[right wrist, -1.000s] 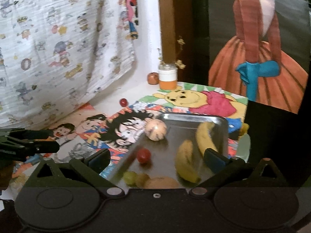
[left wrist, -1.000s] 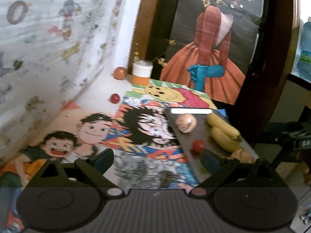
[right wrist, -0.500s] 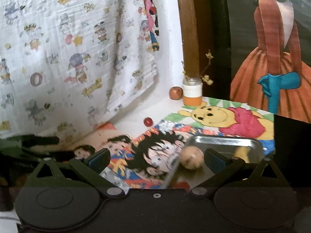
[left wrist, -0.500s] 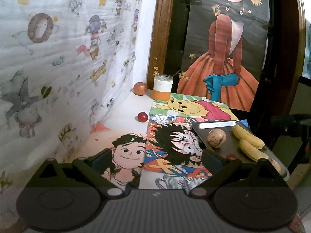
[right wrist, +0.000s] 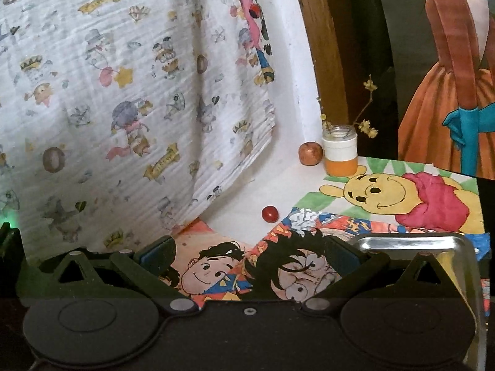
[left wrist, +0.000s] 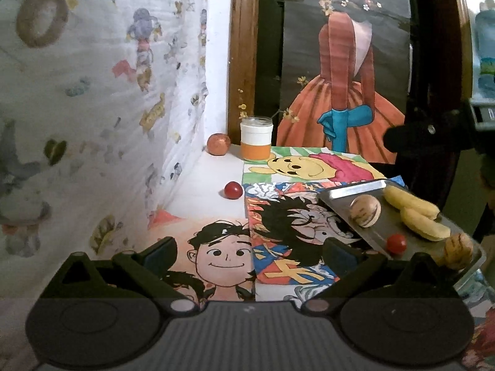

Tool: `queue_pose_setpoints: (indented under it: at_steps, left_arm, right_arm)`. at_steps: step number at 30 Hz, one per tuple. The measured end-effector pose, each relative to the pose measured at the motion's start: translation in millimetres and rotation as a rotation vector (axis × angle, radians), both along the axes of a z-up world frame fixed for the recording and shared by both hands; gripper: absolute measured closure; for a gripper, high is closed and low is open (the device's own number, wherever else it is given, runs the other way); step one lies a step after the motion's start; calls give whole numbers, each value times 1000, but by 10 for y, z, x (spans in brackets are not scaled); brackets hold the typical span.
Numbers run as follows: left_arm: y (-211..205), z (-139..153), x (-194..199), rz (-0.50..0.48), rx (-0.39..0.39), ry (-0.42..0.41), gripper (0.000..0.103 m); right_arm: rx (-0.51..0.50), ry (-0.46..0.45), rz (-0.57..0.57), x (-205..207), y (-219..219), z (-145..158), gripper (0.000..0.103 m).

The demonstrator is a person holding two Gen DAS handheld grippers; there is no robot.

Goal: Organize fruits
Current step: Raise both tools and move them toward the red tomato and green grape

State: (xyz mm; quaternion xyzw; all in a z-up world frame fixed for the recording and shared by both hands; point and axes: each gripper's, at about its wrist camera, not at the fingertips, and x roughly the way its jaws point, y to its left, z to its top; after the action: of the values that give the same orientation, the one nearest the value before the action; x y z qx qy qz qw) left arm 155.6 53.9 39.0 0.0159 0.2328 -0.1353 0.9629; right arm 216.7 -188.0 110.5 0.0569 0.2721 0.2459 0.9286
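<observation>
Between the fingers of the left gripper (left wrist: 249, 255) and the right gripper (right wrist: 249, 253) there is only cartoon paper; both gape wide and empty. Both have swung up and leftward from the metal tray (left wrist: 346, 192), which a second ago filled the right view. The stray red fruit (left wrist: 233, 190) and apple (left wrist: 218, 144) beside the jar (left wrist: 256, 138) now lie ahead, probably next.

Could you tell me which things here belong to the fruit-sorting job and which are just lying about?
Belongs to the job:
metal tray
bananas
two round tan fruits
small red fruit on the tray
loose small red fruit
reddish apple

Just lying about:
jar of twigs
cartoon drawings
printed cloth
</observation>
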Motion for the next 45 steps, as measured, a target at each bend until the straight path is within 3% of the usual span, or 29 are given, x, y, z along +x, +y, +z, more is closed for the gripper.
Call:
queue_pose_setpoints:
  at_steps: [14,20,24,31,34,37,45]
  left_arm:
    - [2,-266,548,-35,6,36,1]
    - [-190,-214,921,-85,-14,-25,1]
    - [-261,-170,890,-101,0,-60,1]
    - [-43,-272,779,13,-15,23,0]
    - [39,-293,827,43,-43,60,0]
    - [10,-297,906,36,-23,74,0]
    - [-107,-329,1188,41,-12,108,0]
  right_arm:
    - [8,22,18,407,76,-119,1]
    - [-8,16,18,545,64,-142,1]
    - [-54,16,32,707,63,-129,1]
    - [-217,29,178,1346,299,-183,1]
    - [-233,58,239,1679,385,-234,1]
    - [-228,91,257,1970,453,-251,1]
    - [-245,130,294,2347,572,-366,1]
